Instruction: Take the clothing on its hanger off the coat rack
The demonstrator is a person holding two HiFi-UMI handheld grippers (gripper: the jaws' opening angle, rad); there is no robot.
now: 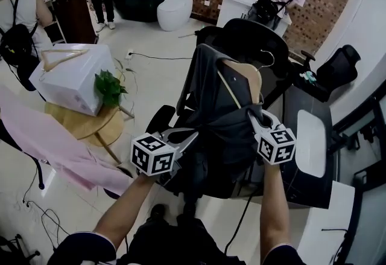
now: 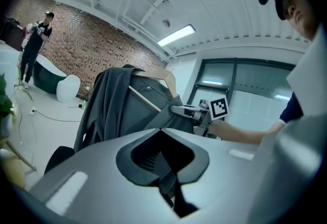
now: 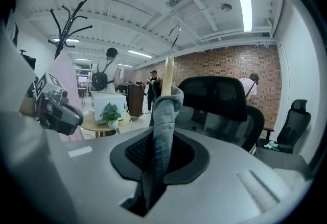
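Observation:
A dark grey garment (image 1: 223, 131) hangs on a wooden hanger (image 1: 247, 76) with a metal hook, held up in the air in front of a black office chair (image 1: 253, 37). My left gripper (image 1: 187, 136) is shut on the garment's left side; a dark strip of cloth runs between its jaws (image 2: 171, 182). My right gripper (image 1: 252, 116) is shut on the garment's right shoulder, where grey cloth (image 3: 163, 131) is bunched between the jaws below the hanger end (image 3: 167, 72). The black coat rack (image 3: 69, 19) stands off to the left in the right gripper view, apart from the hanger.
A pink garment (image 1: 54, 143) hangs at the left. A white box (image 1: 72, 79) and a potted plant (image 1: 108, 87) sit on a round wooden table (image 1: 90, 125). A dark desk (image 1: 313, 137) stands to the right. Three people stand further off.

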